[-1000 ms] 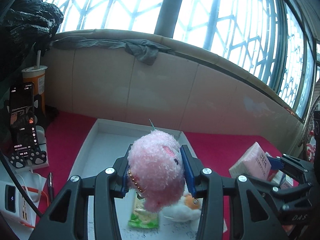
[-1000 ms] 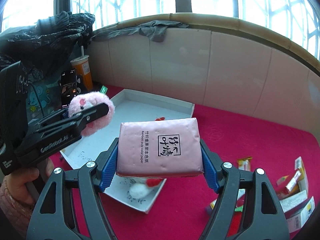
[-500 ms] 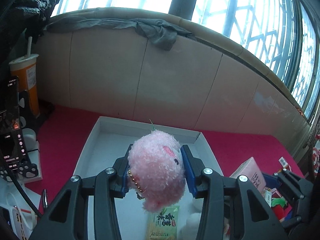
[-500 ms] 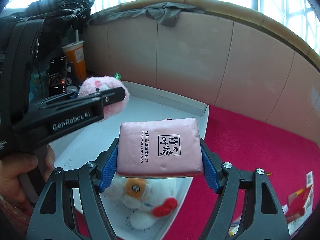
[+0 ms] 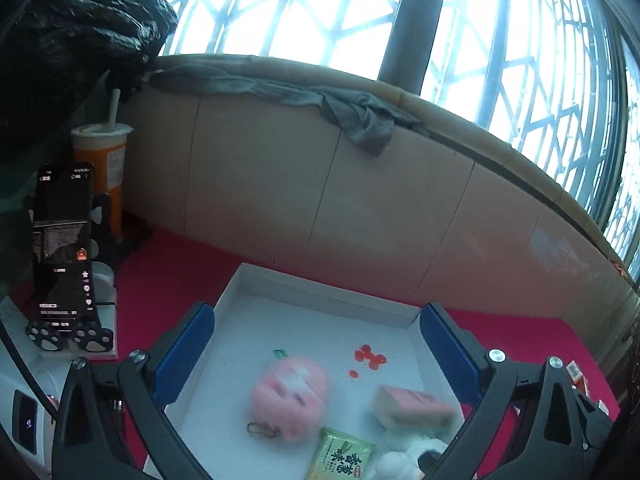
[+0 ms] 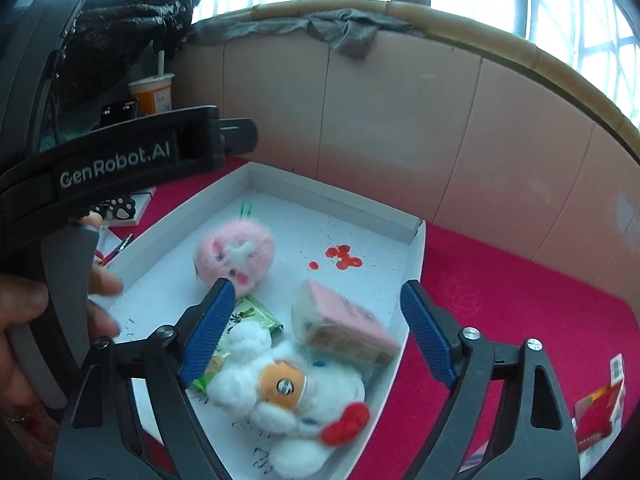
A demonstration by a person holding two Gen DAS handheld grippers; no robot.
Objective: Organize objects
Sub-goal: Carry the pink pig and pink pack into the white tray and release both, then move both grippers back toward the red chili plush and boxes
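Now both grippers, left (image 5: 316, 354) and right (image 6: 316, 328), hung wide open and empty over the tray (image 6: 332, 196); the plush (image 6: 236, 256) and tissue pack (image 6: 344, 322) lay inside it; lifting clear straight upward seemed wisest, lest a finger snag either.

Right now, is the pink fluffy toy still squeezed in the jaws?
No, the pink fluffy toy lies loose in the white tray, and the left gripper stands wide open above it.

Bright daylight floods through tall lattice windows (image 5: 320, 12) across the top of the frame. Below them runs a beige panelled wall (image 5: 360, 216), a grey cloth (image 5: 360, 120) draped over its ledge. Red covering (image 6: 520, 292) spreads along the bottom.
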